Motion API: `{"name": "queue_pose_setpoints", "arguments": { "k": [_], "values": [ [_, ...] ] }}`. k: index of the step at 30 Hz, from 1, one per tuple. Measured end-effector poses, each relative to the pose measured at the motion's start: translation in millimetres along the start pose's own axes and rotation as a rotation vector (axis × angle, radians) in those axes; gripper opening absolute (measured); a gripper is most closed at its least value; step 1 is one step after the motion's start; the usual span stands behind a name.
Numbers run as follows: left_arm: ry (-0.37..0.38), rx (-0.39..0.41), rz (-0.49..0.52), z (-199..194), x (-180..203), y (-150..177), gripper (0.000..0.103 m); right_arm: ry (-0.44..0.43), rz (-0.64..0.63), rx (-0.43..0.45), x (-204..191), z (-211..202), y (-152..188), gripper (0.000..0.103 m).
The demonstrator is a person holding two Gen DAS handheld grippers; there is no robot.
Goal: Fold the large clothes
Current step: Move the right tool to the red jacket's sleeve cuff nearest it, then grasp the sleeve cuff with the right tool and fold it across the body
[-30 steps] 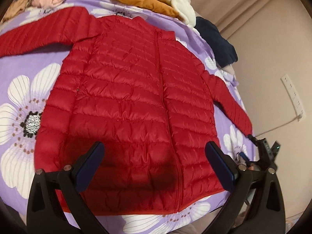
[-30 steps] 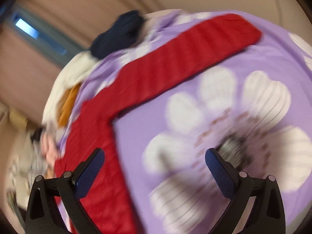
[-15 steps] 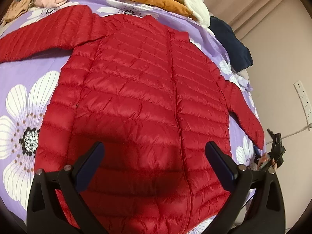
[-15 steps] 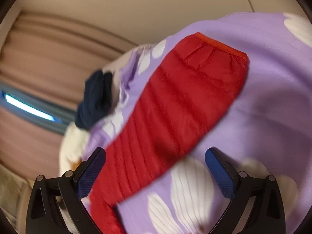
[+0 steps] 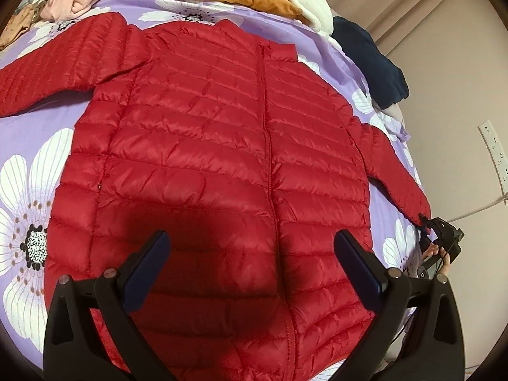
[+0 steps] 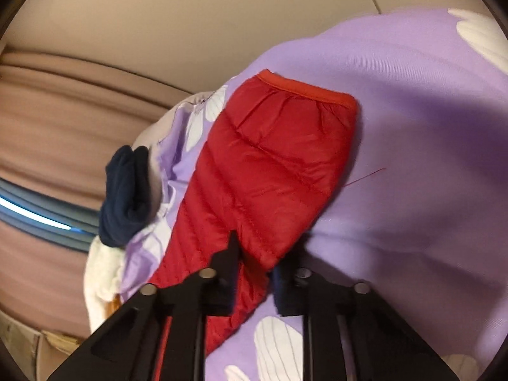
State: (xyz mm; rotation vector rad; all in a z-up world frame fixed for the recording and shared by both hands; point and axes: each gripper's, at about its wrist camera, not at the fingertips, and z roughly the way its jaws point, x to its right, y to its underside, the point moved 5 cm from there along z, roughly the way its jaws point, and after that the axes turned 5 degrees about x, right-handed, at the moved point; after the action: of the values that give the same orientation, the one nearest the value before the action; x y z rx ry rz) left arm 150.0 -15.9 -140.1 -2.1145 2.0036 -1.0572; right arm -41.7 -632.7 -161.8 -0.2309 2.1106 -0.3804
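Left view looks down over the whole jacket (image 5: 206,158); right view sits close on its sleeve (image 6: 270,174).

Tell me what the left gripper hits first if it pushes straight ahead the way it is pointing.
Most likely the lower front of the red quilted puffer jacket, near its zip. The left gripper is open, and its shadow falls on the fabric just ahead, with nothing in between. Depth is hard to judge.

No legible text, label, brand, number or sign in either view. Jacket (image 5: 222,158): no readable tag or logo. Bedspread (image 5: 28,146): flower print only, no lettering. Wall socket strip (image 5: 495,155): markings too small to read.
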Motion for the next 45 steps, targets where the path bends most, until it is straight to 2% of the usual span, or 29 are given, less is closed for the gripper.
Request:
{"name": "queue_pose_setpoints", "arguments": {
  "k": [2, 6, 9, 14, 18, 22, 26, 30, 33, 37, 39, 40, 41, 43, 45],
  "values": [
    [0.019, -0.012, -0.013, 1.7, 0.9, -1.9, 0.103, -0.011, -0.085, 0.022, -23.1, -3.7, -0.4, 0.01],
    [0.037, -0.019, -0.025, 4.6, 5.8, -8.3, 0.103, -0.093, -0.29, 0.063, -83.7, -27.9, 3.8, 0.009],
    [0.045, 0.001, -0.027, 4.6, 7.9, -18.5, 0.103, -0.173, -0.458, 0.059, -136.5, -44.0, 24.4, 0.009],
    [0.142, 0.033, -0.08, 0.0, 9.1, -45.5, 0.103, -0.277, -0.706, -0.006, -203.5, -51.7, 87.3, 0.009],
    [0.224, 0.059, -0.122, -6.7, 9.3, -67.1, 0.103, -0.332, -0.856, -0.065, -241.5, -36.6, 147.2, 0.009],
    [0.296, 0.072, -0.166, -6.9, 7.3, -86.2, 0.103, -0.347, -1.021, -0.129, -253.7, -25.9, 210.6, 0.009],
    [0.373, 0.028, -0.225, 12.7, 3.9, -96.0, 0.103, -0.37, -1.178, -0.205, -255.7, -8.1, 277.2, 0.009],
    [0.484, -0.034, -0.329, 37.8, 0.8, -97.9, 0.103, -0.365, -1.259, -0.284, -252.5, -0.1, 319.4, 0.009],
    [0.535, -0.054, -0.377, 51.9, 2.6, -100.7, 0.103, -0.345, -1.313, -0.332, -241.2, 5.4, 339.6, 0.009],
    [0.497, -0.075, -0.416, 73.1, -1.8, -104.3, 0.1, -0.364, -1.346, -0.346, -242.1, 2.8, 357.0, 0.009],
    [0.48, -0.06, -0.438, 78.2, -7.7, -108.2, 0.087, -0.389, -1.34, -0.357, -244.9, -1.6, 358.0, 0.009],
    [0.474, -0.048, -0.442, 80.4, -9.3, -111.4, 0.065, -0.392, -1.345, -0.358, -244.5, -2.5, 358.1, 0.009],
    [0.46, -0.041, -0.437, 80.7, -9.5, -115.1, 0.039, -0.387, -1.357, -0.353, -244.6, -3.6, 357.4, 0.009],
    [0.405, -0.021, -0.384, 81.4, -8.8, -126.2, 0.013, -0.377, -1.363, -0.345, -248.9, 1.8, 373.8, 0.009],
    [0.359, 0.022, -0.32, 78.0, -7.8, -140.4, 0.013, -0.382, -1.321, -0.374, -249.6, 3.3, 369.8, 0.011]
  ]
}}
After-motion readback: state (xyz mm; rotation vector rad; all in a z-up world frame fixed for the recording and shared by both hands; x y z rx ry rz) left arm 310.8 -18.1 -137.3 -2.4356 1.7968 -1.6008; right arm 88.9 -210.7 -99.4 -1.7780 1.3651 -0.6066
